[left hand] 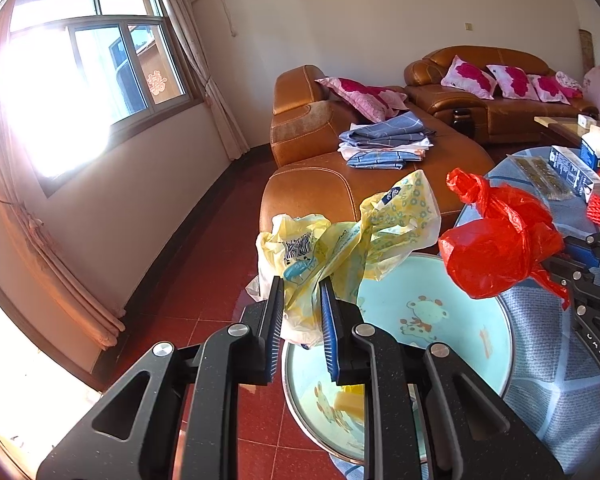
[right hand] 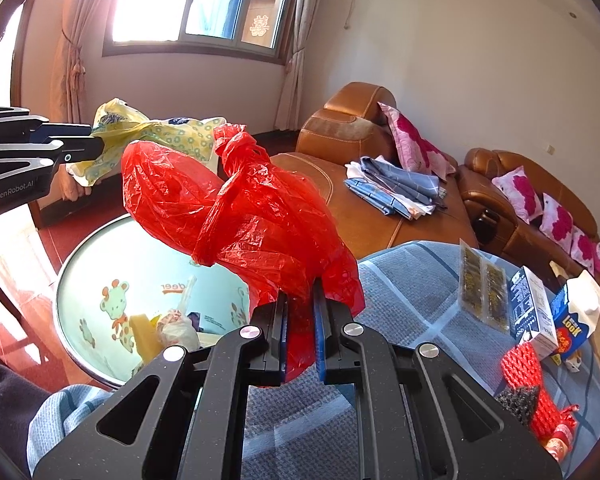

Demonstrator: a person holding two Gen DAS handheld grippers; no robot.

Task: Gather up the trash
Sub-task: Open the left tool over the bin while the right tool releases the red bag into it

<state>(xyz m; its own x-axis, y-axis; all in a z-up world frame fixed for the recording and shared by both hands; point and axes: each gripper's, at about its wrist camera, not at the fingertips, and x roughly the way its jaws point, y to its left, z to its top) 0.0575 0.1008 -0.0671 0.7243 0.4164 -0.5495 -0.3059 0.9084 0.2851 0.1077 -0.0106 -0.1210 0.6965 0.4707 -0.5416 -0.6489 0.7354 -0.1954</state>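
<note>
While I hold both claws above the basin (left hand: 420,320), the left claw (left hand: 300,300), low and centre in its own view, is clamped on a crumpled yellow bag (left hand: 340,236) printed with small rings and a striped black-and-white patch; its writing is too creased for me to read. Right of it in that frame hangs the red bag (left hand: 496,240), thin, wrinkled and knotted at the top, pinched by my right claw (right hand: 300,312), whose blue pads press together on the plastic. Down in the pale blue basin, painted with a giraffe and the letters "deer", lie a yellow block (right hand: 146,336) and a wad of wrapping. Further right, on the blue checked cloth (right hand: 412,292), stand a carton (right hand: 572,320) marked "Look", a box (right hand: 530,308) and red netting (right hand: 532,376). Brown sofas (left hand: 312,184) fill the background.
</note>
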